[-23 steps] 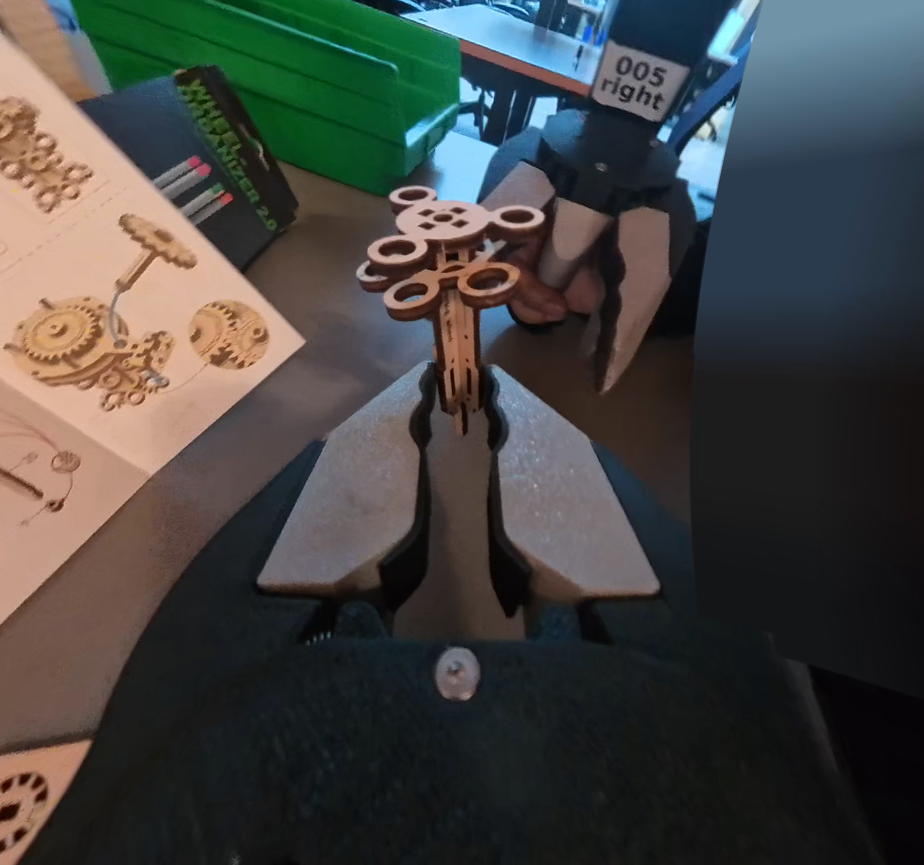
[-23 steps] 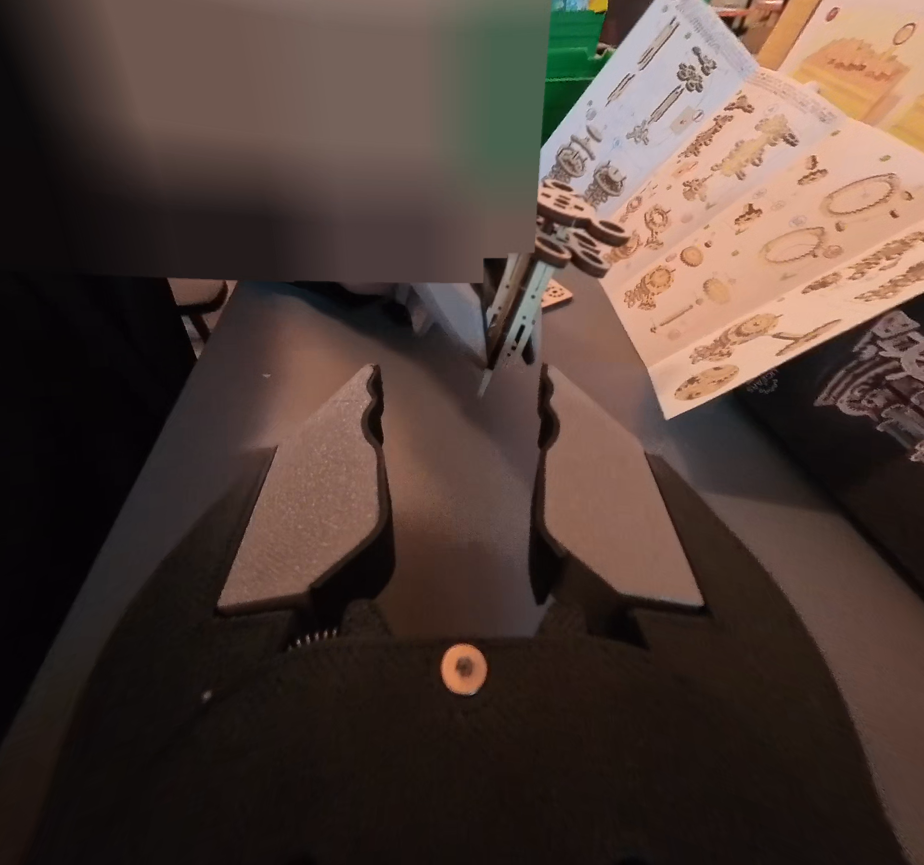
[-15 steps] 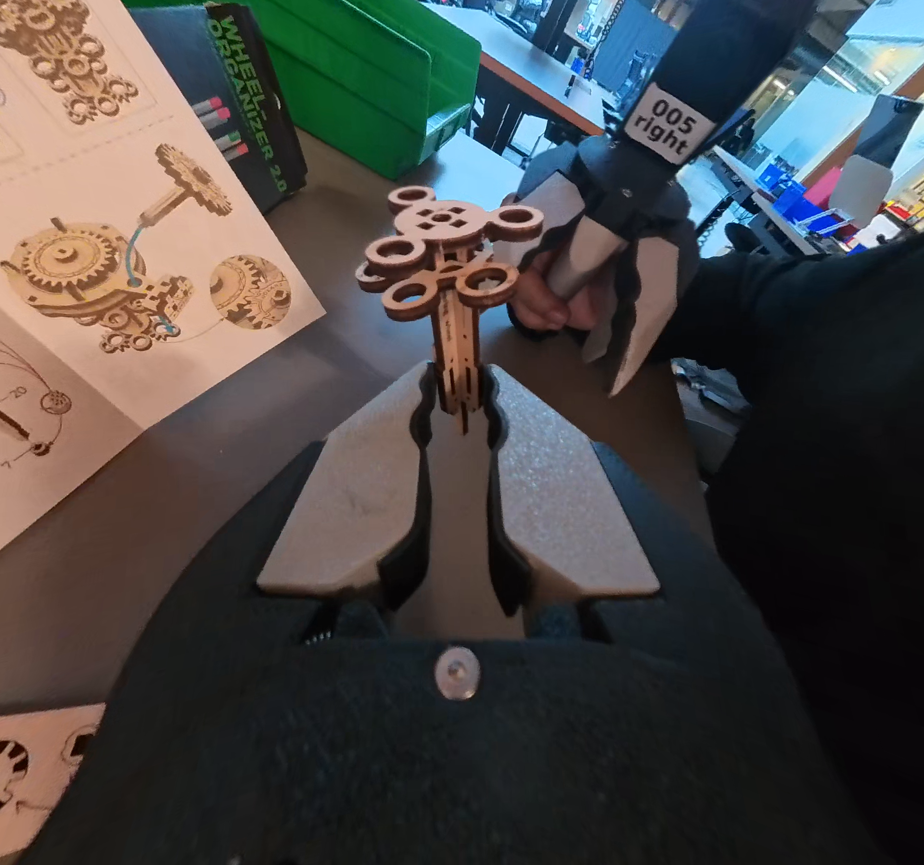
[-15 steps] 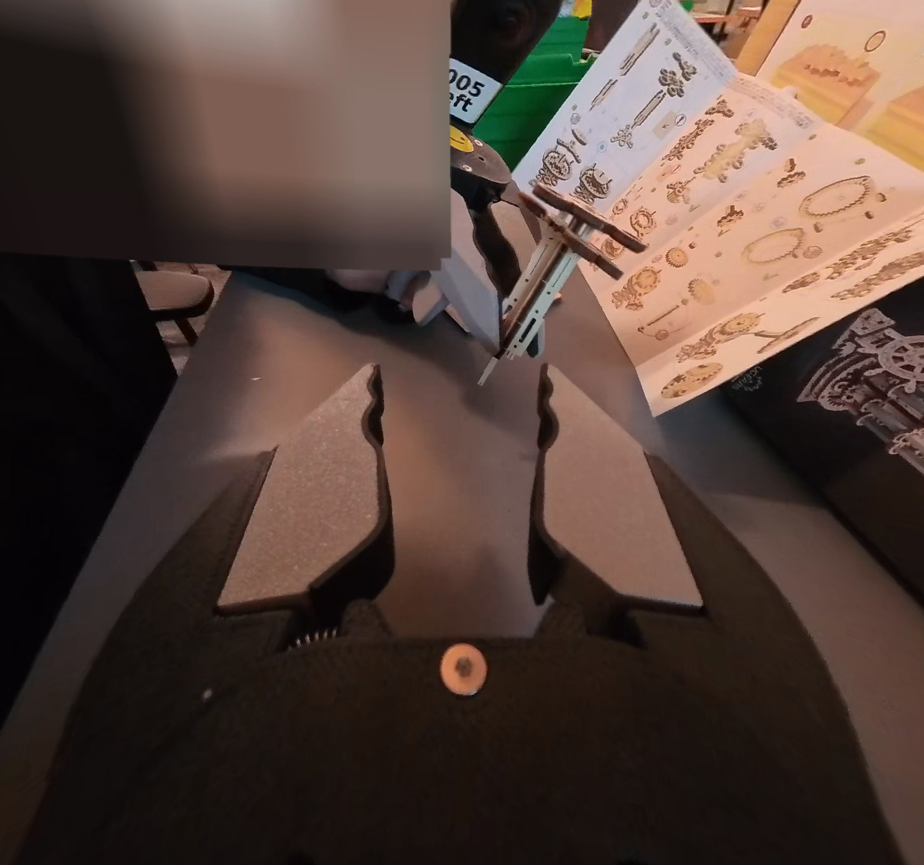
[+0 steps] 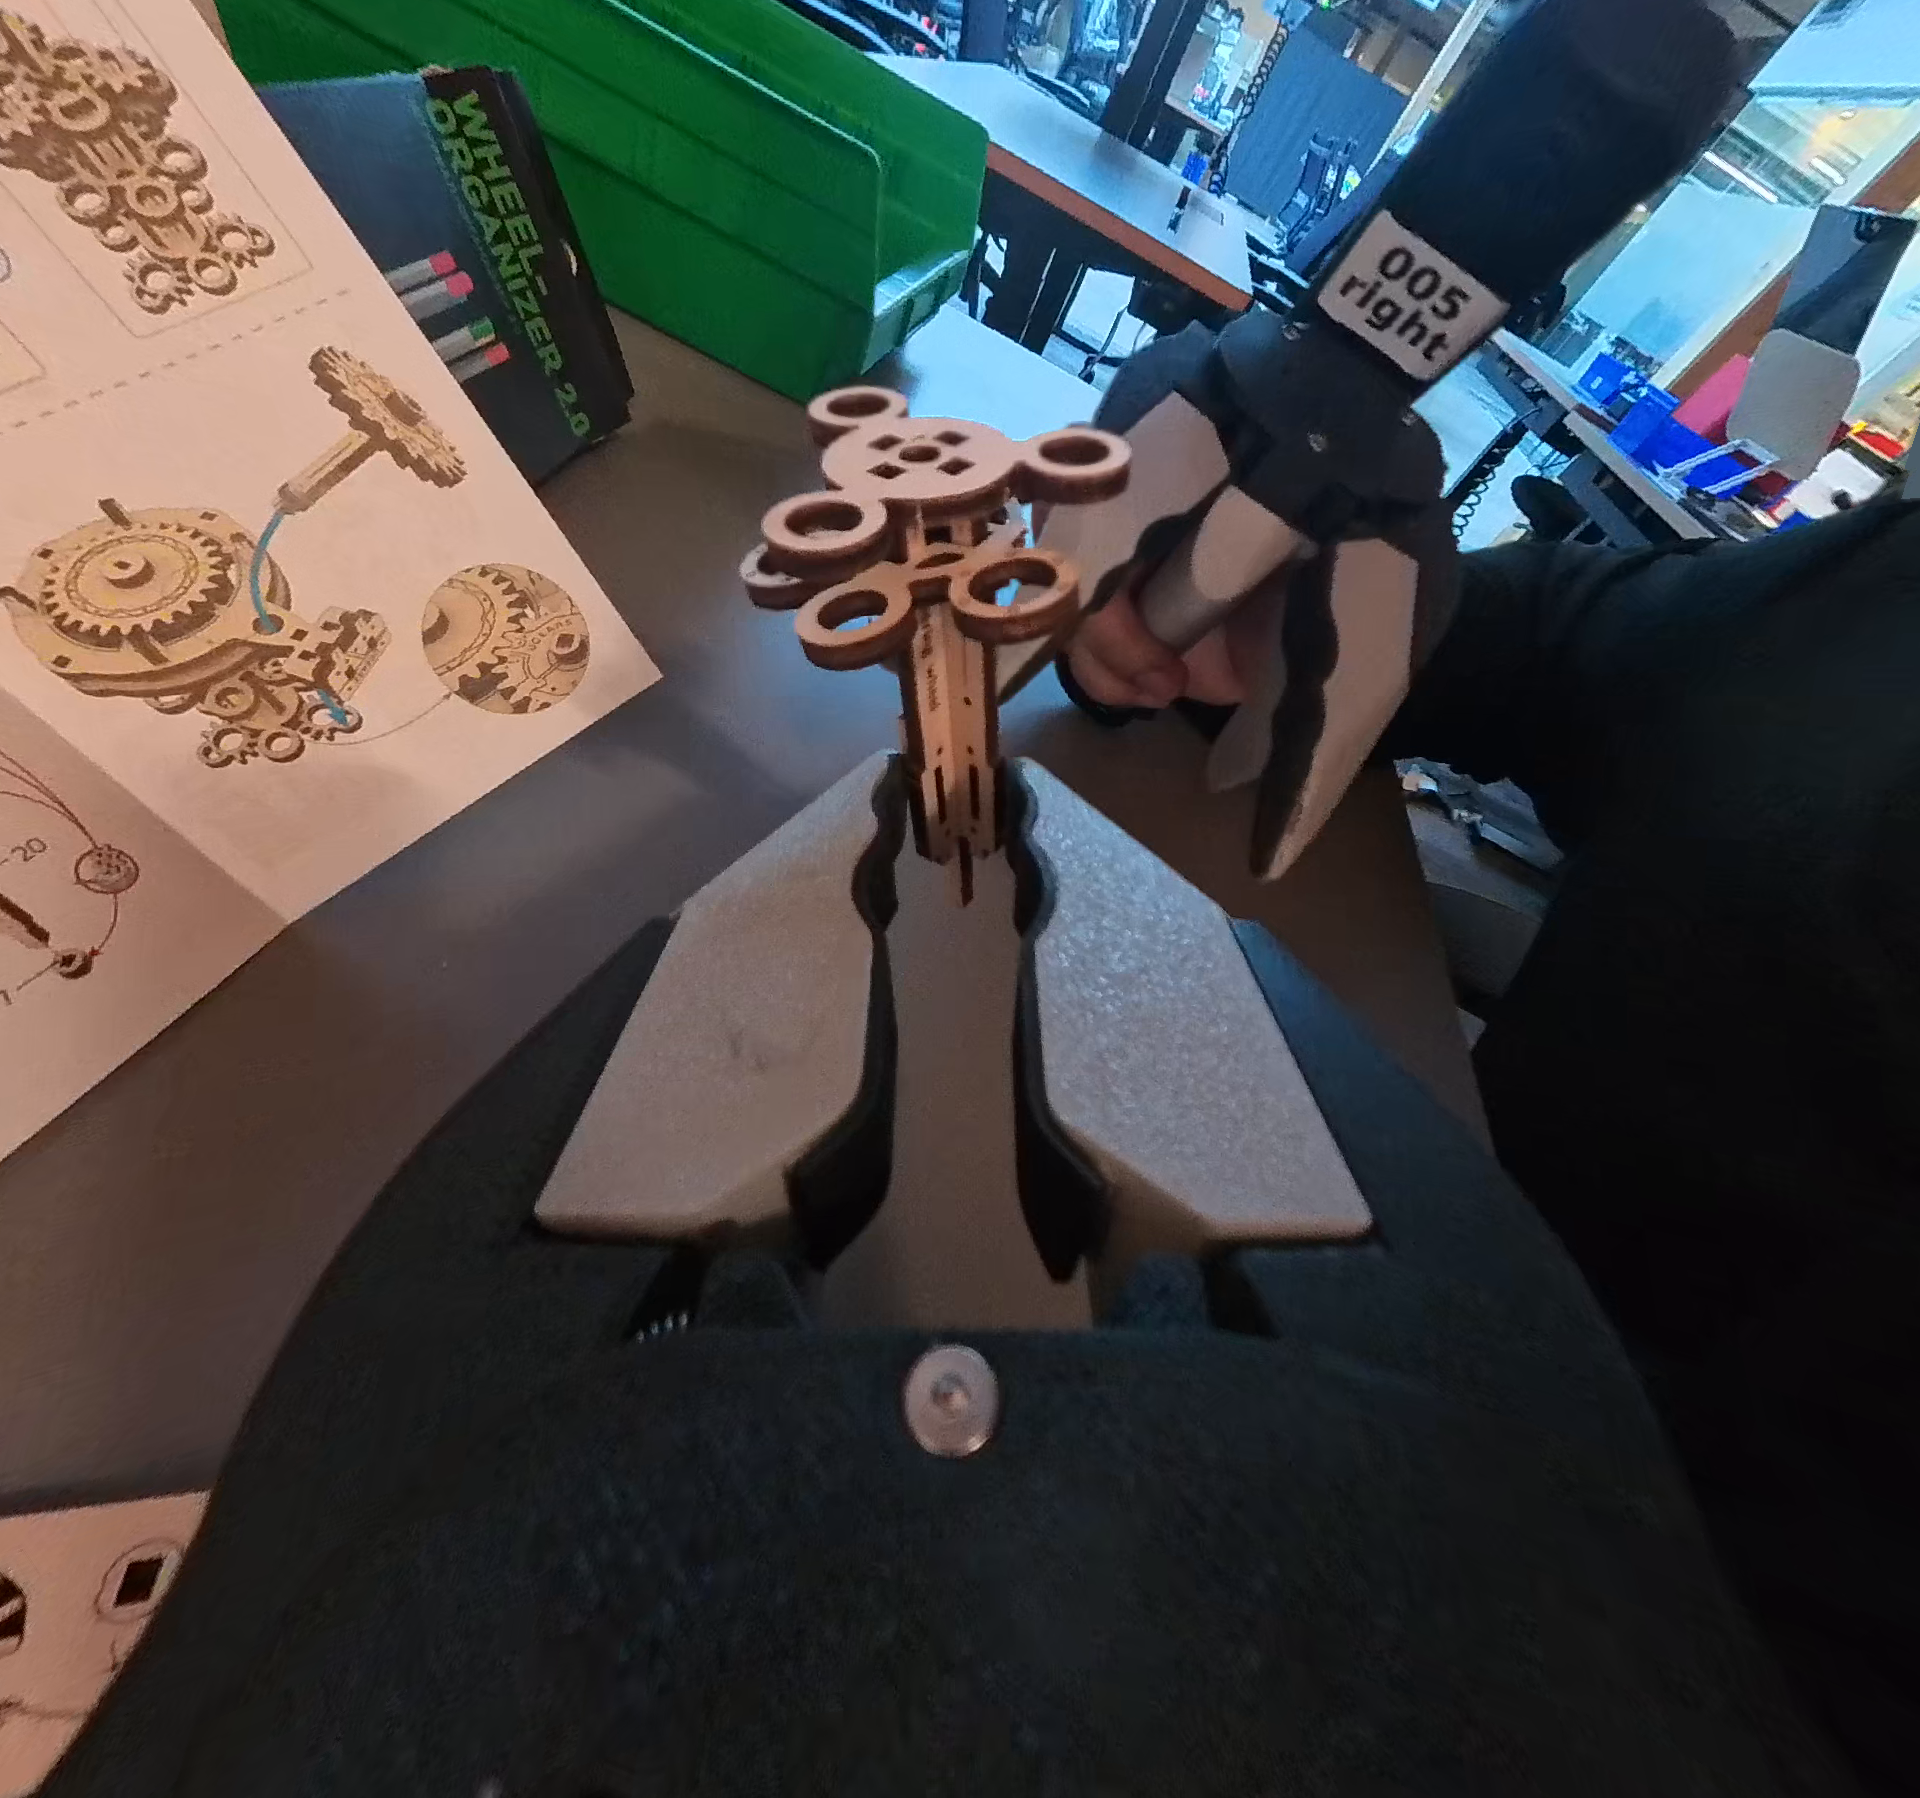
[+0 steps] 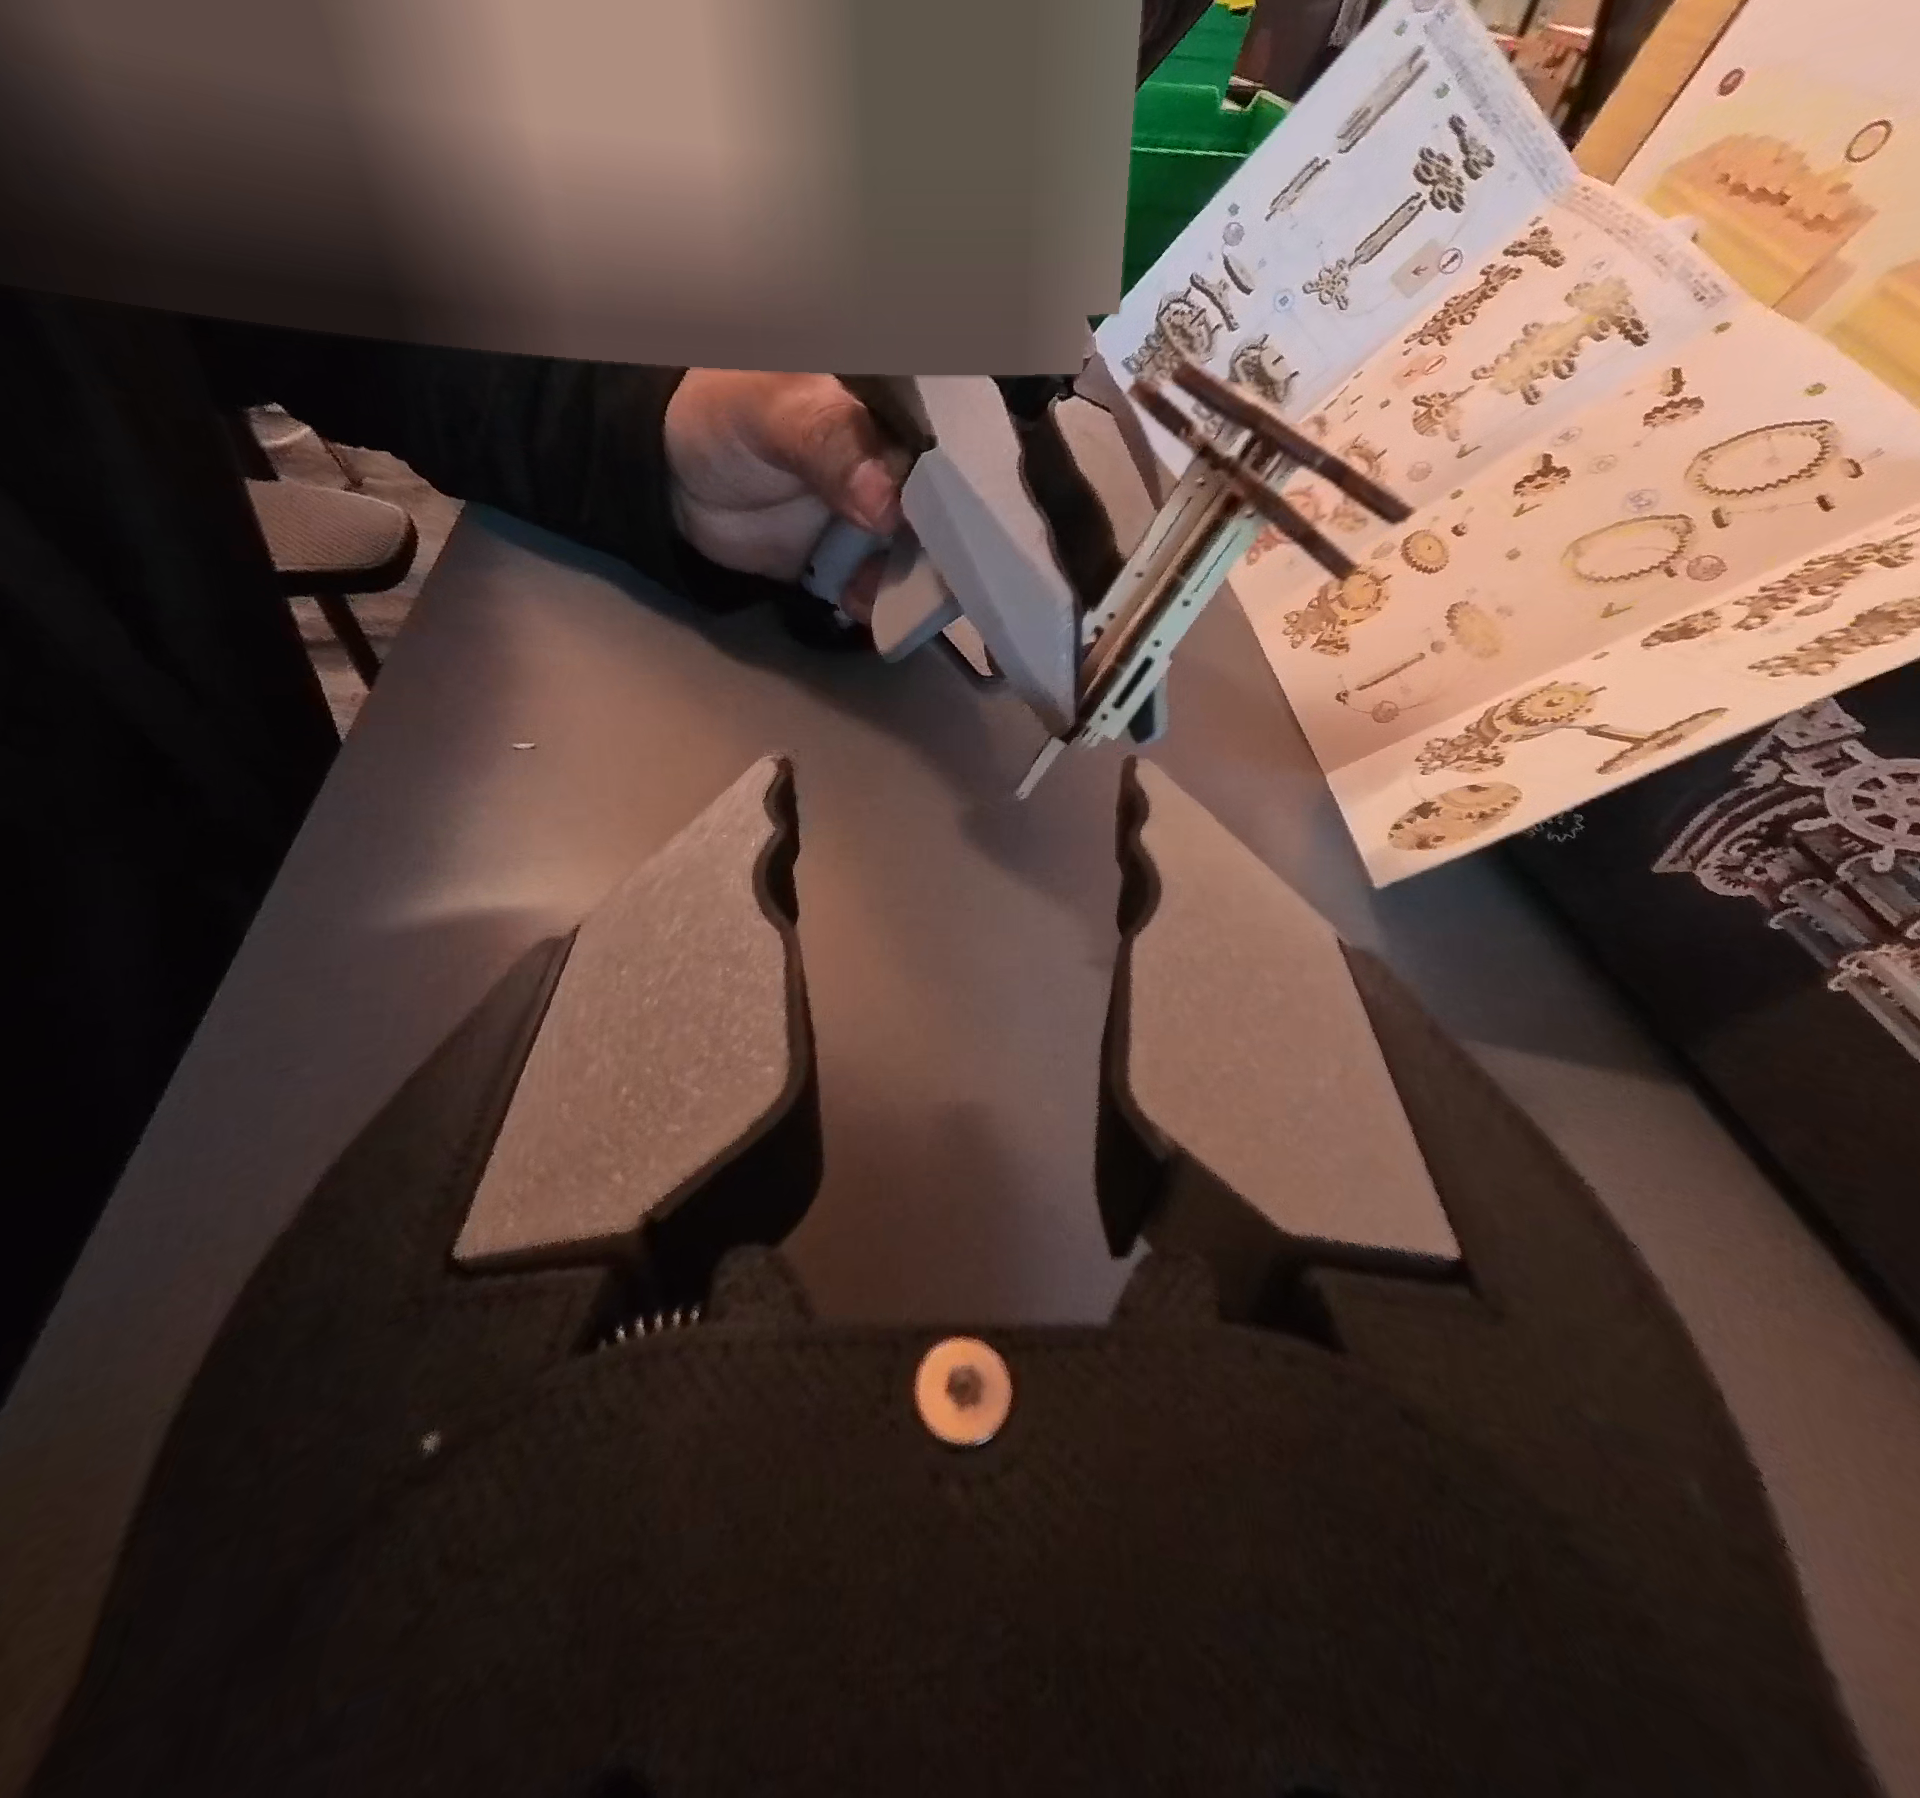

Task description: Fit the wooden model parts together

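Since half a second ago your left gripper (image 5: 951, 818) has shifted only slightly in the right wrist view: it sits a little lower and nearer the right gripper's (image 6: 956, 813) fingertips, and your hand (image 6: 764, 475) on its handle now shows where a blur patch covered it before. Largest in view, the grey table (image 5: 416, 969) carries the same things as before: the green bin (image 5: 675, 117) at the back, the dark box (image 5: 499, 252) standing in front of it, and the open instruction sheet (image 5: 208, 522) lying along the left side in the left wrist view, on the right in the other. Your right gripper hangs above the table with its jaws spread wide and nothing between them, as earlier; seen from the left wrist camera it stays just behind and right of the model, tips pointing down. Your left gripper's jaws remain clamped on the lower shaft of the wooden model (image 5: 940, 595), which stands upright from the fingertips in its own view and leans toward the sheet in the right wrist view. Its two ring-lobed plates sit stacked at the top of the shaft, one just above the other, and a thin sliver pokes out below the grip, clear of the table.
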`<state>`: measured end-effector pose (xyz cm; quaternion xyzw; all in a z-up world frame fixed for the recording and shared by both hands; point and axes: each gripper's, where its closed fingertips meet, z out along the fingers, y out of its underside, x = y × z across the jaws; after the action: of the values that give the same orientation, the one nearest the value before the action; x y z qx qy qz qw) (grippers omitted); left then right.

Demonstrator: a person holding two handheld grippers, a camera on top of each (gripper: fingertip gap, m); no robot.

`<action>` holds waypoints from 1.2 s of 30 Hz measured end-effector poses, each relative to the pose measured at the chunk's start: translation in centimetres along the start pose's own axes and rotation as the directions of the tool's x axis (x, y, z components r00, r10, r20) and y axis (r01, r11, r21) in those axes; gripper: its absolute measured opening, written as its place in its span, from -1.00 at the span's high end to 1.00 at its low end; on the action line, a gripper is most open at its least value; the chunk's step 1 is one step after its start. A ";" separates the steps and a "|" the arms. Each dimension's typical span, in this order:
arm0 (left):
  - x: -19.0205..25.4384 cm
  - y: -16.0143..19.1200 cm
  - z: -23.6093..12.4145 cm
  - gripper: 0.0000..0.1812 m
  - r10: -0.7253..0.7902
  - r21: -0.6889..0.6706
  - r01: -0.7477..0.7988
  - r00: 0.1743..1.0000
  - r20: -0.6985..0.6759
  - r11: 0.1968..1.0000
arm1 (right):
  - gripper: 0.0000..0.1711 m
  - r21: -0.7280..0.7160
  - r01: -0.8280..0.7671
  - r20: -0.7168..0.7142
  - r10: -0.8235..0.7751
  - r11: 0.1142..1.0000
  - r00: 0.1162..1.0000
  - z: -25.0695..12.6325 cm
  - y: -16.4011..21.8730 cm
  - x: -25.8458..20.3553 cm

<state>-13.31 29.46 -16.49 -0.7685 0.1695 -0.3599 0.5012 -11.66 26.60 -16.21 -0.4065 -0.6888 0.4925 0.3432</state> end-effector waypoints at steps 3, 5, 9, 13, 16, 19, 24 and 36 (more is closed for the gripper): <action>0.0 0.1 0.1 0.82 0.007 -0.004 -0.007 1.000 0.005 1.000 | 0.31 -0.012 0.023 0.008 -0.023 1.000 1.000 0.2 0.1 -0.4; 0.0 0.1 0.1 0.82 0.008 -0.006 -0.008 1.000 0.007 1.000 | 0.31 -0.017 0.029 0.017 -0.029 0.999 0.999 0.3 0.2 -0.7; 0.0 0.0 0.1 0.83 0.008 -0.003 -0.008 1.000 0.009 1.000 | 0.31 -0.009 0.014 0.033 -0.014 1.000 0.999 0.4 0.1 -1.0; 0.0 0.1 0.2 0.83 0.044 -0.014 -0.044 0.999 0.024 0.999 | 0.31 0.006 -0.008 0.050 0.008 1.000 0.999 0.4 -0.1 -1.1; 0.2 0.3 0.3 0.83 0.073 -0.026 -0.072 0.997 0.032 0.997 | 0.32 0.007 -0.012 0.054 0.012 1.000 0.998 0.4 -0.1 -1.2; 0.2 0.4 0.4 0.83 0.086 -0.033 -0.085 0.996 0.034 0.996 | 0.32 0.011 -0.015 0.056 0.015 1.000 0.998 0.4 -0.1 -1.2; 0.2 0.4 0.4 0.83 0.091 -0.035 -0.090 0.995 0.038 0.995 | 0.32 0.006 -0.002 0.059 0.002 1.000 0.998 0.5 -0.1 -1.5; 0.3 0.4 0.5 0.83 0.102 -0.038 -0.100 0.994 0.042 0.994 | 0.32 0.002 0.007 0.057 -0.007 1.000 0.998 0.5 -0.1 -1.6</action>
<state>-12.72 29.38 -16.88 -0.7755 0.2035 -0.3141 0.5085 -11.42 24.95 -16.37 -0.3895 -0.6992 0.5033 0.3257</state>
